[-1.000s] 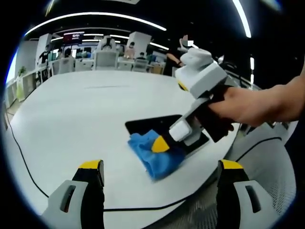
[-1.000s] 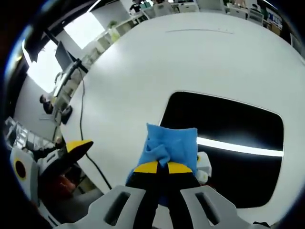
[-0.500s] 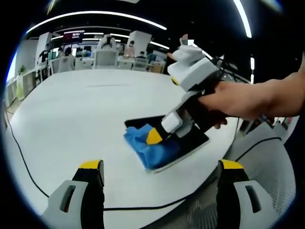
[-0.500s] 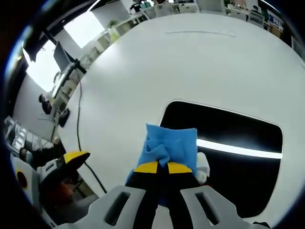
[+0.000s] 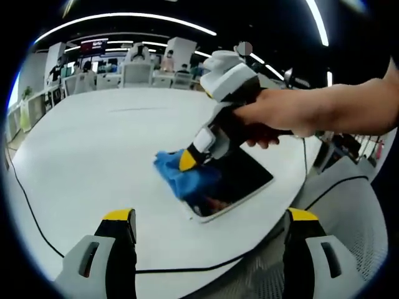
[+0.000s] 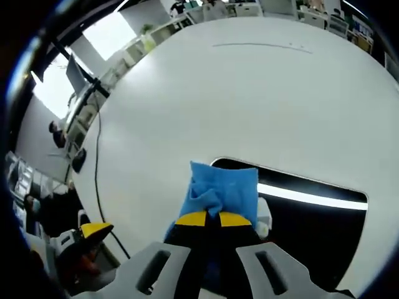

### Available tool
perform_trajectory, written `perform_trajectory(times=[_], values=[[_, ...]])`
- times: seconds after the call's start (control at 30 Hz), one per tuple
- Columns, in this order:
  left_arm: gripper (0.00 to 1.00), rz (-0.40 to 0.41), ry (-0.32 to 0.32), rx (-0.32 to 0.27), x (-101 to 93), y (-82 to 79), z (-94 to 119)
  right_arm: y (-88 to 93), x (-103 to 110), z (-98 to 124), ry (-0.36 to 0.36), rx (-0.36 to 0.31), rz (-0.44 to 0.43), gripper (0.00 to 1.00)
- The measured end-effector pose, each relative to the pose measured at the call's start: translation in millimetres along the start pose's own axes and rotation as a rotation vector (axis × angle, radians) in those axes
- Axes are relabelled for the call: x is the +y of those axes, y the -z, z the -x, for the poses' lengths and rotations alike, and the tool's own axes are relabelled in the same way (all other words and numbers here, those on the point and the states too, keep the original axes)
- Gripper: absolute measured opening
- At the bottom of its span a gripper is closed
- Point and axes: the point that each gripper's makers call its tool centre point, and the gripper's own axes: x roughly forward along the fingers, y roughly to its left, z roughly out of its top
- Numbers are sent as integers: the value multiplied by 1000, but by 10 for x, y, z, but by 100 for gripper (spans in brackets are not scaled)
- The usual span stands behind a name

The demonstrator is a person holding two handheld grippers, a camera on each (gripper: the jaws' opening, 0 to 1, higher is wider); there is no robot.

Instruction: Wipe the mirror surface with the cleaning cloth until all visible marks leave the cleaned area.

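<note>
So the mirror [image 6: 293, 218] lies flat on the white bench [image 6: 249, 106], near its edge, and the right tool [image 6: 207, 219] has its jaws pressed together on a bunched blue cloth [image 6: 223, 190]. The cloth sits right at the mirror's end corner, partly over the glass and partly over the bench. From there the mirror's long axis runs off to the right in the right gripper view — so most of the dark glass lies that way, and I'd guess the next stroke has to head along it.

The left tool [image 5: 202, 240] is spread wide, holding nothing, hovering back off the bench edge — the right one's clearly nearer the work.

Can't make out marks on the glass.
</note>
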Motion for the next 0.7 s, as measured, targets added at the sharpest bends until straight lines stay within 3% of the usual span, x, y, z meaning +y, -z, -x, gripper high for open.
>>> perform_trajectory(times=[0.33, 0.7], values=[[99, 2, 1, 4, 7, 8, -1, -219, -63, -88, -17, 2, -38, 0], [99, 1, 1, 8, 3, 11, 0, -402, -97, -146, 8, -15, 10, 0]])
